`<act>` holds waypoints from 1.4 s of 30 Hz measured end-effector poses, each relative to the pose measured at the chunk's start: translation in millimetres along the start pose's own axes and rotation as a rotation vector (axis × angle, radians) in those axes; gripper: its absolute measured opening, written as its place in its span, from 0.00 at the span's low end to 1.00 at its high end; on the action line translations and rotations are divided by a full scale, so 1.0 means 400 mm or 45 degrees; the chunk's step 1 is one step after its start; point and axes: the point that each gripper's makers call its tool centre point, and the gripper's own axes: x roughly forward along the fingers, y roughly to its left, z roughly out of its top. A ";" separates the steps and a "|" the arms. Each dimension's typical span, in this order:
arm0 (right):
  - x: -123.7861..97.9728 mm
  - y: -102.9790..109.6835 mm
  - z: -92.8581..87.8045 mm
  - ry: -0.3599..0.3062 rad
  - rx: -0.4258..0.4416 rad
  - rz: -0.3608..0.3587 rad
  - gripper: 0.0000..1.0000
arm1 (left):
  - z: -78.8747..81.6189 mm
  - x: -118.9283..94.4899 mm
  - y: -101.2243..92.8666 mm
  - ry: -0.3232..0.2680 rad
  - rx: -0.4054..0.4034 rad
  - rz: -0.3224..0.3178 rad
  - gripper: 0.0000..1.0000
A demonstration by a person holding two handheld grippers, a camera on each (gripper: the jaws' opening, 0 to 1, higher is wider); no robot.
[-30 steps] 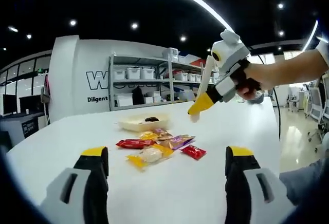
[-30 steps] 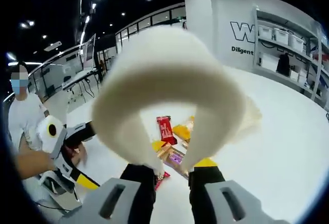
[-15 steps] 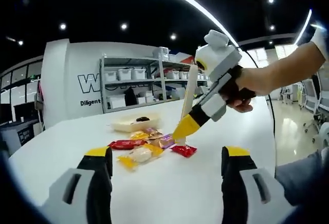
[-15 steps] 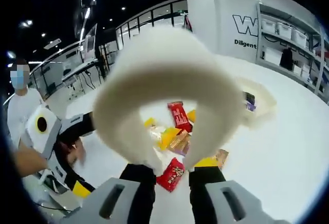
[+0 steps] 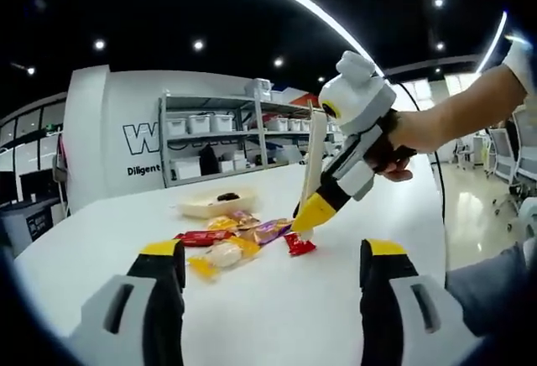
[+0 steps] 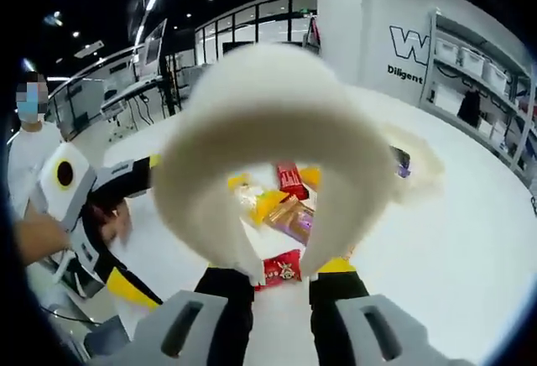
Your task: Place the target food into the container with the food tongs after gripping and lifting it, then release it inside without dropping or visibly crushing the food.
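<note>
Snack packets lie in a heap on the white table [image 5: 277, 316]: a long red one [image 5: 200, 236], a yellow one with a round pastry [image 5: 222, 254], a purple one [image 5: 273, 230] and a small red packet [image 5: 298, 244]. Behind them stands a shallow cream container [image 5: 216, 205] holding a dark item. My right gripper [image 5: 315, 212] is shut on cream food tongs [image 5: 316, 152], whose tips reach down at the small red packet. In the right gripper view the tongs [image 6: 277, 106] loop up from my right gripper [image 6: 283, 278], and the small red packet [image 6: 281, 267] lies between their open tips. My left gripper [image 5: 270, 257] stands open, short of the heap.
The container [image 6: 415, 164] sits beyond the heap, toward the right of the right gripper view. My left gripper [image 6: 92, 215], held by a hand, shows at that view's left. Shelves with bins [image 5: 218, 143] stand behind the table. Bare tabletop surrounds the heap.
My right gripper has come down with the tongs from above the table to the small red packet. The left gripper has stayed open and nearly still.
</note>
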 end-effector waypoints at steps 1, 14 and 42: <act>-0.003 -0.006 -0.006 0.004 0.005 -0.009 0.19 | 0.001 0.000 -0.002 -0.001 0.001 -0.003 0.84; 0.008 -0.018 -0.003 -0.011 0.052 -0.043 0.19 | -0.004 0.002 -0.005 0.008 0.007 -0.020 0.81; 0.034 -0.010 0.012 -0.050 0.113 0.021 0.21 | -0.010 0.002 -0.010 0.018 0.004 -0.032 0.78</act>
